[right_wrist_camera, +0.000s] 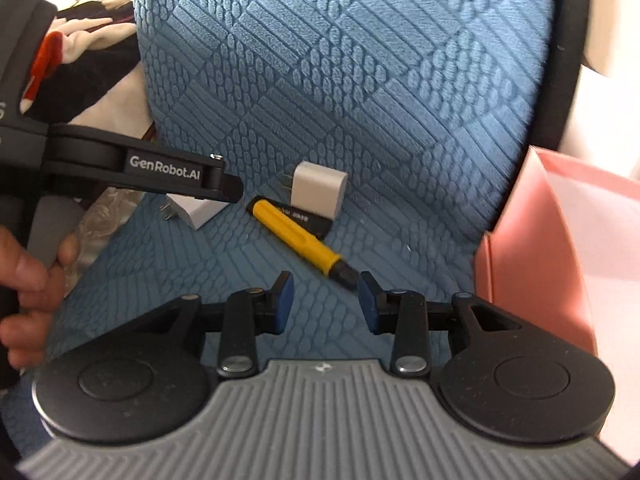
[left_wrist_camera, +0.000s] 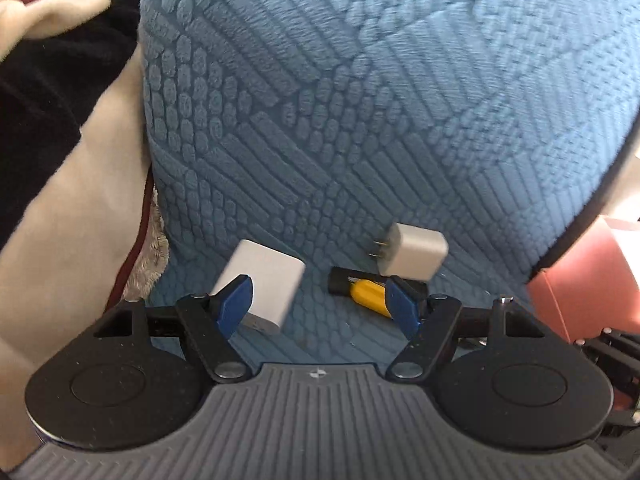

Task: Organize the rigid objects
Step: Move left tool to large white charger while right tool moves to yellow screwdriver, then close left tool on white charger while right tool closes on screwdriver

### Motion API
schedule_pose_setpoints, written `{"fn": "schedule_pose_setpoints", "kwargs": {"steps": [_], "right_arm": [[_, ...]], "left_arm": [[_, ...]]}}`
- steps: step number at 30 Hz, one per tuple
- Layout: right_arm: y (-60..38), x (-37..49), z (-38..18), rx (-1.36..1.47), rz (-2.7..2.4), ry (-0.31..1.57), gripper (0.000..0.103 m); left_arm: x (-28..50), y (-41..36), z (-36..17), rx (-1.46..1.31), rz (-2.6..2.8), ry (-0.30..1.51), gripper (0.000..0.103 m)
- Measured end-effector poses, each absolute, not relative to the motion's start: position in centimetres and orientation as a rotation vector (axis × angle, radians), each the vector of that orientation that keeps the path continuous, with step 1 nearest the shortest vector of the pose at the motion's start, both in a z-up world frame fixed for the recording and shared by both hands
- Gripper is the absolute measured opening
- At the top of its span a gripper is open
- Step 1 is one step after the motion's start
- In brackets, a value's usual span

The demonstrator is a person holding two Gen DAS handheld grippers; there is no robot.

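On the blue textured cushion (right_wrist_camera: 360,80) you have two white plug adapters (left_wrist_camera: 412,252) (left_wrist_camera: 262,280), one yellow-handled screwdriver (right_wrist_camera: 298,236) and one black stick (right_wrist_camera: 308,218), at twelve o'clock of your grippers. Your left gripper (left_wrist_camera: 320,300) and right gripper (right_wrist_camera: 326,300) both stand apart, empty.

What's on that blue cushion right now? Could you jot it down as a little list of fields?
surface: blue textured cushion
items: two white plug adapters, large and small; yellow screwdriver; black stick-shaped item under it
left gripper: open, empty, beside the large adapter
right gripper: open, empty, near the screwdriver's tip
side: pink box to the right
person: hand holding the left gripper
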State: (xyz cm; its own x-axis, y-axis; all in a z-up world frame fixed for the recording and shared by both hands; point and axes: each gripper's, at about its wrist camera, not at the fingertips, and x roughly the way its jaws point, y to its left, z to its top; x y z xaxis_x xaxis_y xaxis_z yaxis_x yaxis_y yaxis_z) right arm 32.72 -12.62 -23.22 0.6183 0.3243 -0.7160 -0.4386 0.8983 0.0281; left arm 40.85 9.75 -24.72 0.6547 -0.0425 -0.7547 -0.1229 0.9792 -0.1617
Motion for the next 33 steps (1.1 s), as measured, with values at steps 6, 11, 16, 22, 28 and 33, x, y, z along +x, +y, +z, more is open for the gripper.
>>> {"fn": "schedule_pose_setpoints", "kwargs": {"steps": [6, 11, 16, 22, 28, 33], "right_arm": [[-13.2, 35.9, -24.2, -0.170, 0.426, 0.834, 0.039], [-13.0, 37.5, -25.5, -0.177, 0.458, 0.890, 0.054], [-12.0, 37.8, -26.4, -0.207, 0.526, 0.910, 0.056], [-10.8, 38.1, -26.8, -0.273, 0.514, 0.887, 0.055], [-11.0, 37.8, -27.0, -0.275, 0.524, 0.887, 0.039], [-11.2, 36.9, -26.5, -0.294, 0.565, 0.875, 0.029]], "left_arm": [[42.5, 11.2, -25.9, -0.237, 0.025, 0.888, 0.077], [42.8, 11.6, -25.9, -0.186, 0.049, 0.884, 0.077], [42.9, 12.5, -26.3, -0.183, 0.080, 0.899, 0.077], [43.2, 13.6, -27.3, -0.186, 0.110, 0.945, 0.077], [43.6, 13.8, -28.5, -0.184, 0.110, 0.969, 0.077], [43.8, 13.4, -28.7, -0.162, 0.108, 0.961, 0.077]]}}
